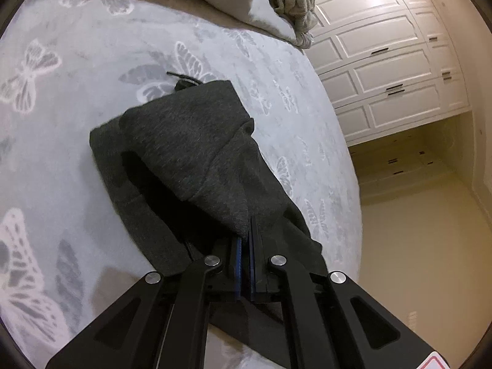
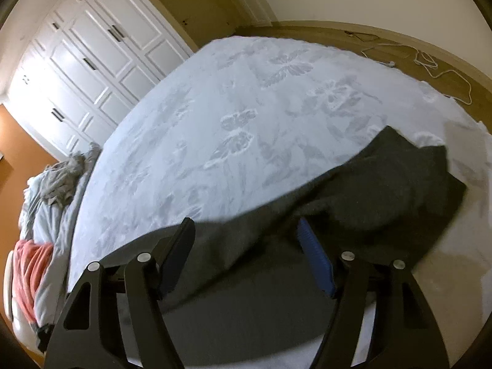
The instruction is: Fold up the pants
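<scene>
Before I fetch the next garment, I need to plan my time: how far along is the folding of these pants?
Partly done. The dark grey pants lie bunched on the butterfly bedspread, one layer already doubled over. In hand: the left gripper is shut on a fabric edge, while the right gripper stands open over the cloth, gripping nothing. Left: flatten the layers, finish the fold and square it up.

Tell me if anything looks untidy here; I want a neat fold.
The dark grey pants lie bunched and skewed on the butterfly bedspread, their layers not lined up, and a drawstring sticks out at the far end. The left gripper pinches a corner. A heap of laundry crowds the bed's edge.
</scene>
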The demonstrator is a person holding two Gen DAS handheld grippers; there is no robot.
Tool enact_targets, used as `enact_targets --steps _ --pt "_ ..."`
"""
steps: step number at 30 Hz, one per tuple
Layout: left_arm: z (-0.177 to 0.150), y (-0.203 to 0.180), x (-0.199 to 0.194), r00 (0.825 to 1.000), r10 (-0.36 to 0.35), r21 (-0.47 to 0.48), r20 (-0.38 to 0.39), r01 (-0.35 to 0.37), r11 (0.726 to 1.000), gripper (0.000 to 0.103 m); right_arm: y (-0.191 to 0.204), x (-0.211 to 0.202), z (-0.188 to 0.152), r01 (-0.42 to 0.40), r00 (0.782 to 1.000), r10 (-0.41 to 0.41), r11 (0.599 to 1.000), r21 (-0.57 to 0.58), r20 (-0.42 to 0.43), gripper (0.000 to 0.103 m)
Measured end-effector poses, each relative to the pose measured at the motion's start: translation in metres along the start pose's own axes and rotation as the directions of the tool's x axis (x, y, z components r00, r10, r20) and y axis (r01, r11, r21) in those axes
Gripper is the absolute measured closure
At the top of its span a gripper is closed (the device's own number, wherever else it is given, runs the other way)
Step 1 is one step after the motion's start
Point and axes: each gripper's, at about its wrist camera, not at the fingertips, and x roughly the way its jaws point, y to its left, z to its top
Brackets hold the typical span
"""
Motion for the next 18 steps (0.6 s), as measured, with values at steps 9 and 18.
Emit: enact_targets --steps 9,18 --pt "0.009 -0.006 -0.029 0.995 0.061 0.128 0.085 -0.072 0.989 0.102 0.018 -0.081 0.002 -0.046 0.989 0.073 0.978 -0.202 0.131 0.103" --pt "0.000 0.003 -0.020 0.973 0.229 0.140 0.036 -0.232 0.963 0.102 -0.035 -0.041 -0.027 0.039 0.990 -0.054 0.993 -0.112 -0.129 0.077"
